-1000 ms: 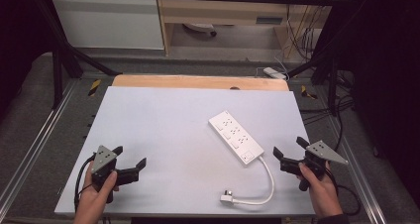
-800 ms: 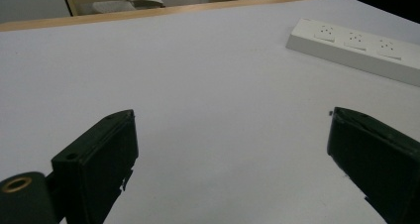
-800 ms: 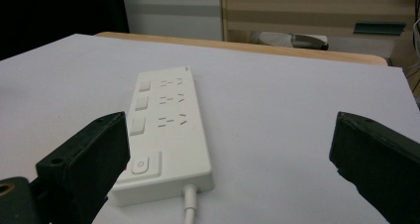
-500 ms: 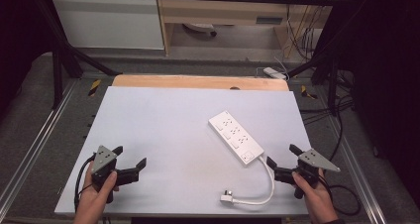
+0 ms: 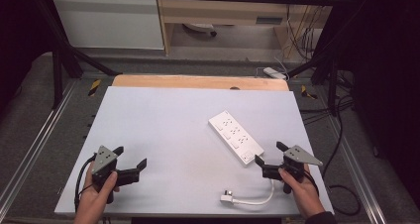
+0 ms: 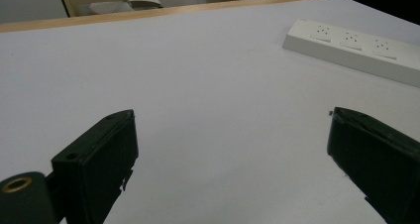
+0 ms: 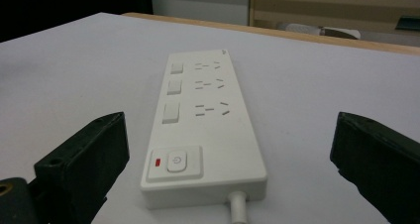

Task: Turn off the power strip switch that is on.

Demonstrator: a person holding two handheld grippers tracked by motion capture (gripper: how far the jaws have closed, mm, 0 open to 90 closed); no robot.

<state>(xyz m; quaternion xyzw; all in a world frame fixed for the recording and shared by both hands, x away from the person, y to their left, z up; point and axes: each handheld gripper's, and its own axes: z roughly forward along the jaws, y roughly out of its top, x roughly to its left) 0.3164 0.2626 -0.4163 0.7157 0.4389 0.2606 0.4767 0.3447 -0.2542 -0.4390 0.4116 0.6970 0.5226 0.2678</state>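
Observation:
A white power strip point(image 5: 236, 136) lies slantwise on the white table point(image 5: 163, 120), right of centre. Its white cable curls toward the front edge and ends in a plug point(image 5: 228, 197). My right gripper point(image 5: 269, 152) is open at the strip's cable end, its jaws spread to either side of that end without touching it. In the right gripper view the strip point(image 7: 208, 115) lies between the jaws of the right gripper point(image 7: 230, 122), its power button point(image 7: 176, 160) nearest. My left gripper point(image 5: 131, 156) stands open at the front left, nothing between its jaws. In the left gripper view the left gripper point(image 6: 233, 120) faces bare table, the strip point(image 6: 356, 53) far right.
A wooden strip point(image 5: 198, 82) borders the table's far edge. Metal rails point(image 5: 34, 149) run along both sides. Cables point(image 5: 341, 204) and another power strip point(image 5: 275, 73) lie on the floor beyond and to the right.
My right gripper has moved left and a little toward the front, up to the power strip's cable end. The left gripper and the strip have stayed put.

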